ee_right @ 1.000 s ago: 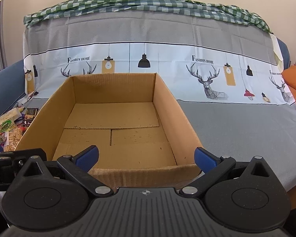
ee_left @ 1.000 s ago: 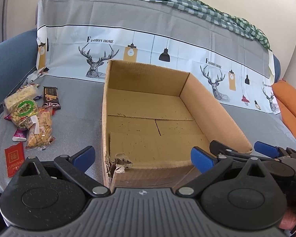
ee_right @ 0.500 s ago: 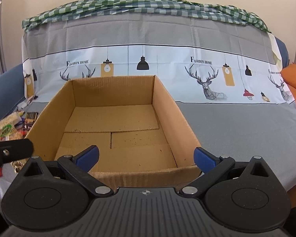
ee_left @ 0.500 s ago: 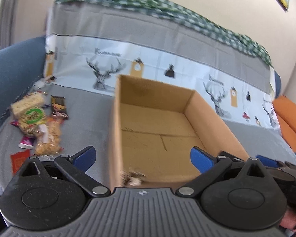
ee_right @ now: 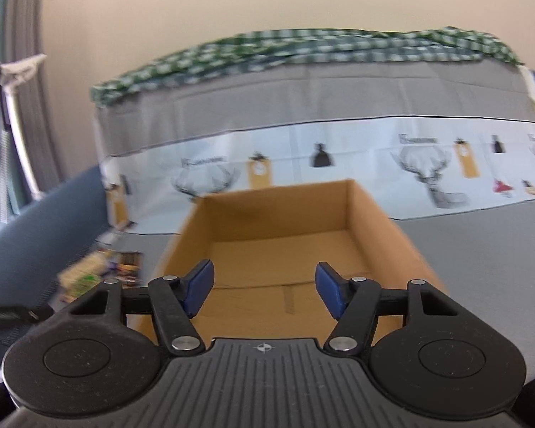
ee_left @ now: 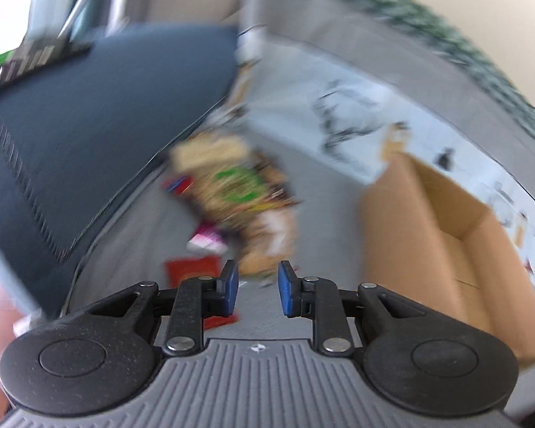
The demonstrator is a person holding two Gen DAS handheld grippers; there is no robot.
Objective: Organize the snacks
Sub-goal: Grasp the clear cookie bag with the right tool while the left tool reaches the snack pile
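The left wrist view is blurred by motion. A pile of snack packets point(ee_left: 239, 192) lies on the grey sofa cover, just beyond my left gripper point(ee_left: 256, 287). Its jaws are closing, with a narrow gap and nothing between the blue pads. A red packet point(ee_left: 192, 271) lies flat under the left finger. The open, empty cardboard box point(ee_left: 442, 228) stands to the right of the pile. My right gripper point(ee_right: 264, 289) hovers in front of the box point(ee_right: 285, 249); its jaws are closing too, still well apart and holding nothing. The snacks point(ee_right: 89, 274) show at its left.
A dark blue sofa arm point(ee_left: 89, 125) rises left of the snacks. The backrest carries a deer-print cover point(ee_right: 339, 164) and a green checked cloth point(ee_right: 303, 46). Grey seat cover point(ee_right: 481, 249) stretches right of the box.
The left gripper has swung left from the box to the snack pile and rolled, and its jaws have narrowed from wide to a small gap. The right gripper's jaws have also drawn in.
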